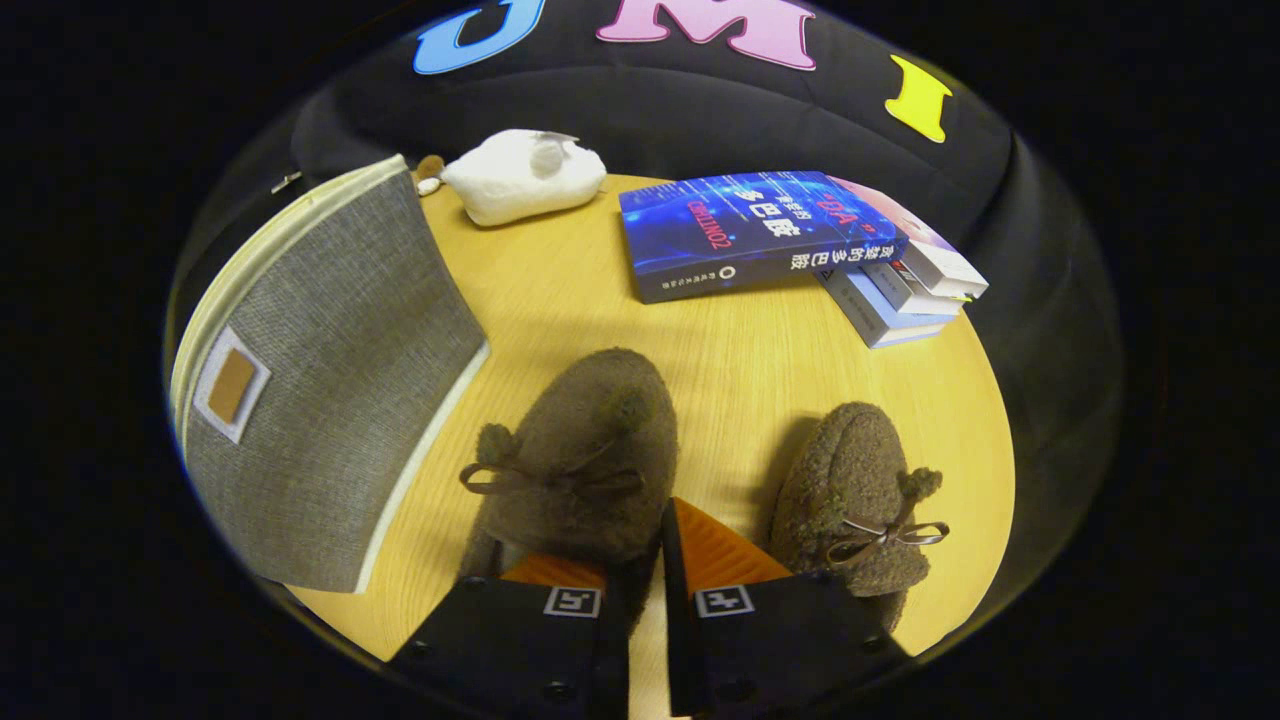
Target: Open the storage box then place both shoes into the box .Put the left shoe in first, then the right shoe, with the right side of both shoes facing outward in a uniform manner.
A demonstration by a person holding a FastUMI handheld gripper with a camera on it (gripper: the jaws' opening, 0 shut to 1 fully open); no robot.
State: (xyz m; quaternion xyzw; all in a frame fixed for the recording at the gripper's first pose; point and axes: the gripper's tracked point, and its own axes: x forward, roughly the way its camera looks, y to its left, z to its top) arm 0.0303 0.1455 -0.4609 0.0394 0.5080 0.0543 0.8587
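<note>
A round tabletop of pale yellow wood grain point(720, 360) takes up the middle of the frame, and behind it, along the top, hangs the dark, softly creased cloth of the booth's wall point(700, 110).

At the left stands a grey woven-fabric storage box with cream edging and a small tan patch on a white label point(330, 390); its zipped lid looks closed. At the upper left of the table, behind the box, lies a white plush toy point(525, 175), lumpy and soft. At the upper right sits a slanted stack of books, a glossy blue one on top point(760, 235).

In the lower middle are two brown fuzzy slippers with thin ribbon bows and little pompoms (the pile looks like boucle). The left-hand slipper point(585, 460) lies just ahead of the fingers, its heel end reaching down to their tips. The right-hand slipper point(860, 500) lies beside the right finger, apart from its mate.

The gripper point(645, 585), at the bottom centre, has its fingers drawn close, with a narrow gap between them; whether they pinch the left-hand slipper's edge cannot be told.
</note>
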